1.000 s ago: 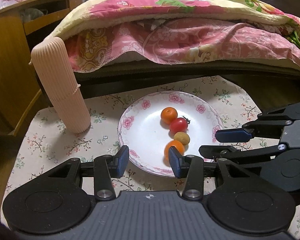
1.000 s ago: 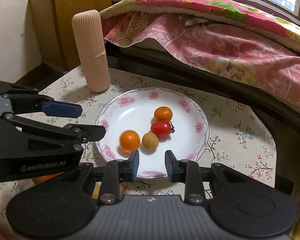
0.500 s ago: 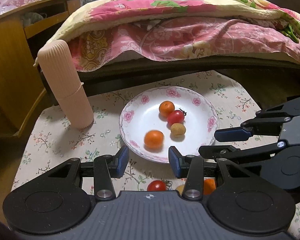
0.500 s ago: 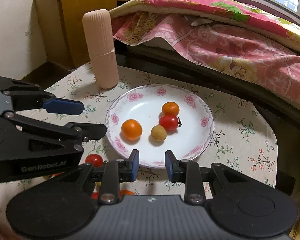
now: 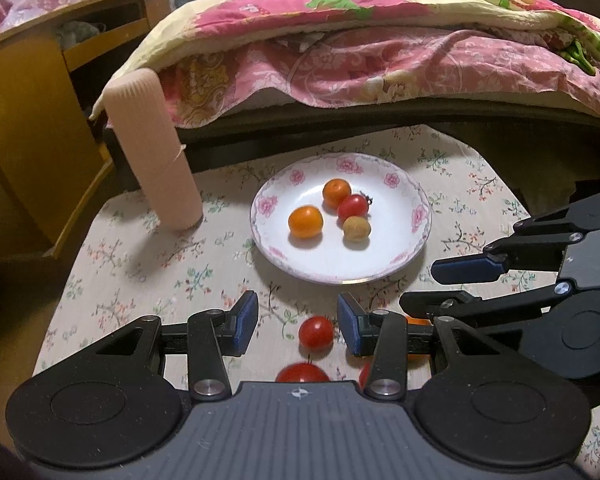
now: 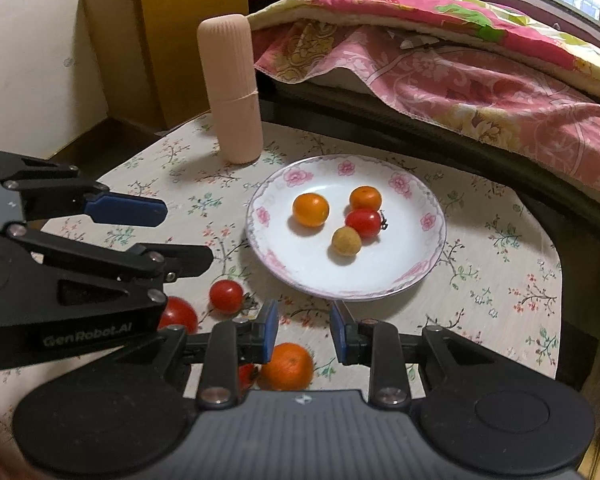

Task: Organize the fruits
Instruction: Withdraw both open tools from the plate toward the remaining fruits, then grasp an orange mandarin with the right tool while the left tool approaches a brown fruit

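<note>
A small tabletop (image 6: 500, 280) with a flowered cloth stands beside a bed with a pink quilt (image 5: 380, 60). On it rests a white porcelain plate with pink flowers (image 6: 416, 272), holding two small oranges, one red cherry tomato and one brownish round fruit. Loose fruits lie near its front rim: a red cherry tomato (image 5: 316, 333), a bigger red tomato (image 6: 179, 316) and a round orange (image 6: 287, 366). The left tongs (image 5: 298, 322) and right tongs (image 6: 304, 338) are both spread and hold nothing. The tomatoes look soft, smooth and likely to roll, so I would pinch them gently across the middle.
</note>
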`<state>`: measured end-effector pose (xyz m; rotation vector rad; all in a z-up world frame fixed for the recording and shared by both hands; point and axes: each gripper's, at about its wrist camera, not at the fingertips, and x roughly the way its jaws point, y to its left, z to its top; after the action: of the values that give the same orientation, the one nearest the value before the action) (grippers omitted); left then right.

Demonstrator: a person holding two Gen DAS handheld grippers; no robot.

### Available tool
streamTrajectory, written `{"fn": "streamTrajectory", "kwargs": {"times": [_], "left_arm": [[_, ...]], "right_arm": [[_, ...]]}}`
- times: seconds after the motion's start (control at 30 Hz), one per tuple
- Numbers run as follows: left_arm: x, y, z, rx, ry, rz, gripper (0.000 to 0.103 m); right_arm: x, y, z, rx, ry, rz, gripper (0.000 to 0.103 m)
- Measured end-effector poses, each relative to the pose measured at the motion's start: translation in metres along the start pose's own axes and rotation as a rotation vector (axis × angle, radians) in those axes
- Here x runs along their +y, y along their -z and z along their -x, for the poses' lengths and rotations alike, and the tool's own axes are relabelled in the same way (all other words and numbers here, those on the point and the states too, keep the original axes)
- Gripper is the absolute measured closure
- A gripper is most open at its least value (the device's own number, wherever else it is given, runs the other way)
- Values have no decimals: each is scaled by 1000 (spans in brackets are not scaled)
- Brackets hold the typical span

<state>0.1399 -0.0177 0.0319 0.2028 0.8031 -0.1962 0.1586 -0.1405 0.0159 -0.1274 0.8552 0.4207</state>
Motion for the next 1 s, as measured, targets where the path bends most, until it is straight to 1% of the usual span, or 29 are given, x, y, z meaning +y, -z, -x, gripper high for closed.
{"fn": "streamTrajectory", "kwargs": {"times": [0.1, 0.2, 0.43, 1.0], "left_arm": [[1, 5, 4, 18, -3, 14, 51], [3, 10, 6, 40, -6, 20, 48], [8, 23, 9, 98, -1, 43, 46], [13, 35, 8, 142, 8, 46, 45]], "right_arm": [[5, 4, 2, 11, -3, -9, 69], [11, 7, 5, 23, -6, -6, 69], [26, 17, 7, 59, -7, 35, 69], [38, 24, 2, 110, -32, 58, 69]]}}
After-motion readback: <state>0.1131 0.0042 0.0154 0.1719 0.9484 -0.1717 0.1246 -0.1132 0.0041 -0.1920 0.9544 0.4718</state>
